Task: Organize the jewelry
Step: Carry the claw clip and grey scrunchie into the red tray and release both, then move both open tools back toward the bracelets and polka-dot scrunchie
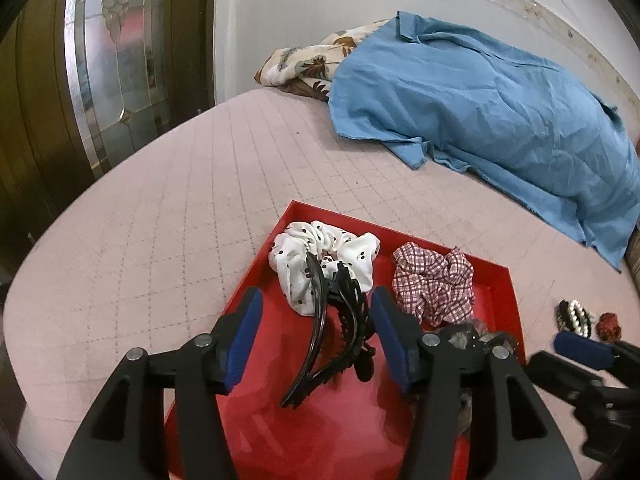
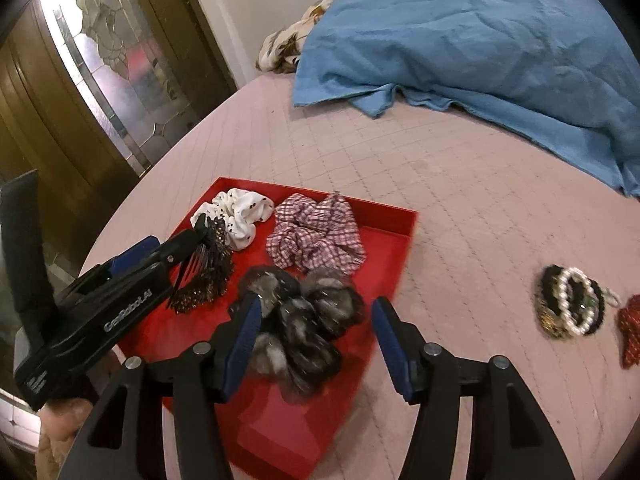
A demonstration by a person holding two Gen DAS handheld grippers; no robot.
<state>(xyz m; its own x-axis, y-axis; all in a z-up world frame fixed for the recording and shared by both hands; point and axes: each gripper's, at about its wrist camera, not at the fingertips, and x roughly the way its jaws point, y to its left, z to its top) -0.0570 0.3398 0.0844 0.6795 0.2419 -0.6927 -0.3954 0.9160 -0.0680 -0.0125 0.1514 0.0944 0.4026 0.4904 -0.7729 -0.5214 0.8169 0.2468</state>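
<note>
A: Status of both grippers?

B: Left gripper (image 1: pixel 316 344) stood wide open over the black hair claw (image 1: pixel 332 328), lower centre of its view, gripping nothing. Right gripper (image 2: pixel 316 340) was equally spread and empty, astride the grey fur scrunchie (image 2: pixel 300 320).

A: Location of the items?

B: Red tray (image 2: pixel 396 240) held the claw, fur scrunchie, white dotted scrunchie (image 1: pixel 320 256) and checked scrunchie (image 2: pixel 316 232). Pearl bracelet bundle (image 2: pixel 572 304) and a red piece (image 2: pixel 632 328) lay outside, lower right, on the pink quilt (image 1: pixel 160 208).

A: Probable faults?

B: Claw teeth could have snagged the white scrunchie, since they overlapped. A shallow pinch on fur would likely have slipped.
</note>
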